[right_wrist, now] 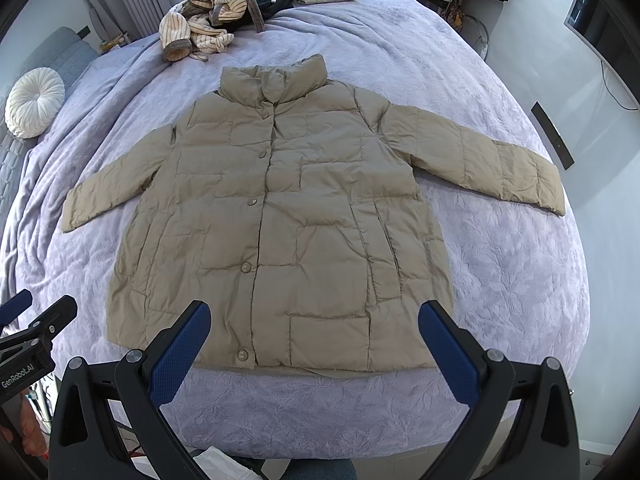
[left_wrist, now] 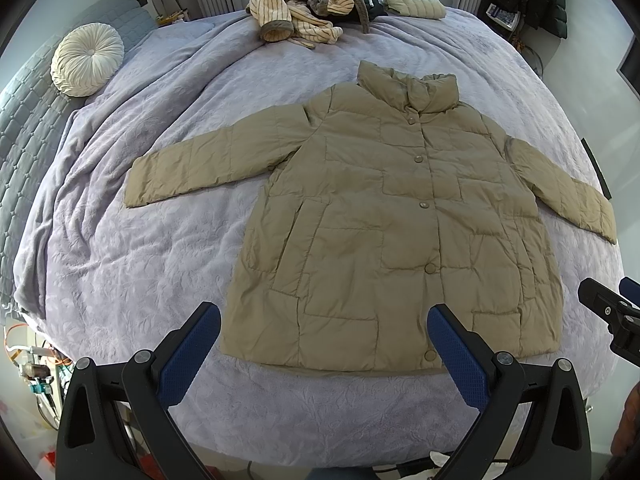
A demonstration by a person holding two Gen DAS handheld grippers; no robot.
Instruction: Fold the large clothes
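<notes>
A beige padded jacket (left_wrist: 384,216) is spread flat, buttoned, near the front edge of the bed (left_wrist: 120,264), with both sleeves stretched out. The left tongs (left_wrist: 324,332) and the right tongs (right_wrist: 314,328) are held wide open above its hem, and nothing is gripped. A pile of striped clothes (left_wrist: 304,12) is seen at the far edge.

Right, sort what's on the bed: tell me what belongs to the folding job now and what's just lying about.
For the job:
- tan padded jacket, spread flat, buttoned, sleeves out
- left tool, open, above the hem
- right tool, open, above the hem

Lying about:
- striped garment heap
- folded pale quilted garment
- round white cushion
- lilac bedspread
</notes>
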